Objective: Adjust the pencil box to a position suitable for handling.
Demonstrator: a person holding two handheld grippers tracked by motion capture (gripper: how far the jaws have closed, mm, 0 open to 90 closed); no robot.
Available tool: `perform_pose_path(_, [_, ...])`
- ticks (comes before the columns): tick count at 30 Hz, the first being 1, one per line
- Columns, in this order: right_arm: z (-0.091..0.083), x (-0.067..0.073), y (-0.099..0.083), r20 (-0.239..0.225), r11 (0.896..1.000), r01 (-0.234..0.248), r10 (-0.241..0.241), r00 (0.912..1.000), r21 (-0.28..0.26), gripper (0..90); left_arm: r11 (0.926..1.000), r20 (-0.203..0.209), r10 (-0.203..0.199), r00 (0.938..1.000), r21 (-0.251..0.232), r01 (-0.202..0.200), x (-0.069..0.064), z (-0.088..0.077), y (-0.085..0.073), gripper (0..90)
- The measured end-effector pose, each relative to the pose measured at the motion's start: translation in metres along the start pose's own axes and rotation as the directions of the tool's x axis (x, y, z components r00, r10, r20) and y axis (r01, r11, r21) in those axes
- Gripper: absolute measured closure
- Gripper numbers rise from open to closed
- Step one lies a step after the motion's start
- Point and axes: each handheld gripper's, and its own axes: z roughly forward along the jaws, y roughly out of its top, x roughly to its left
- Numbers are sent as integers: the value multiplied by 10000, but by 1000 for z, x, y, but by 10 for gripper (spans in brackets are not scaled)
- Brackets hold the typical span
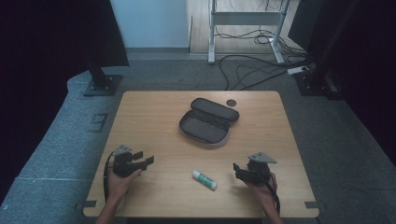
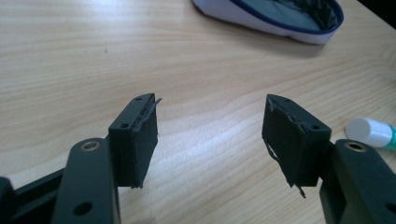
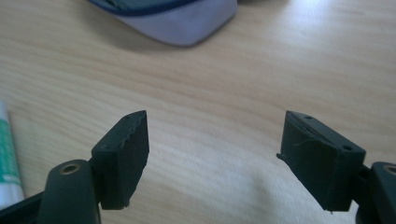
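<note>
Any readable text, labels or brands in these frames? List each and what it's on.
No text can be read anywhere.
Glue stick: green label with print, too small and blurred to read in the high view; cut off at the edge in both claw views.
Pencil case: no visible logo or lettering.
Table: bare wood, with no marking.

Black hand-held gripper [image 1: 145, 162], grey plate

Glue stick [image 1: 204, 179] lies flat on table [image 1: 154, 116], between left gripper [image 1: 143, 159] and right gripper [image 1: 239, 171], touching neither. Both jaw pairs empty, gapped. Open pencil case [image 1: 208, 121] sits farther back, centre.
</note>
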Motion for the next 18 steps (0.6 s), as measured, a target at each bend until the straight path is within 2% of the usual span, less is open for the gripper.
perform_pose_path(5, [2,3,8,-131,9999,-11,9,9999,-149,238,9999,55,-51,10000,-116,52,-2,1,6,354])
perform_pose_path(11, [7,4,17,-305,9995,-192,185,9994,-240,241,9998,163,161,9997,-85,-159,-10,8,19,354])
perform_pose_path(18, [11,6,24,-410,9996,-174,165,9990,-227,259,9995,367,310,9988,-20,-309,-18,17,33,355])
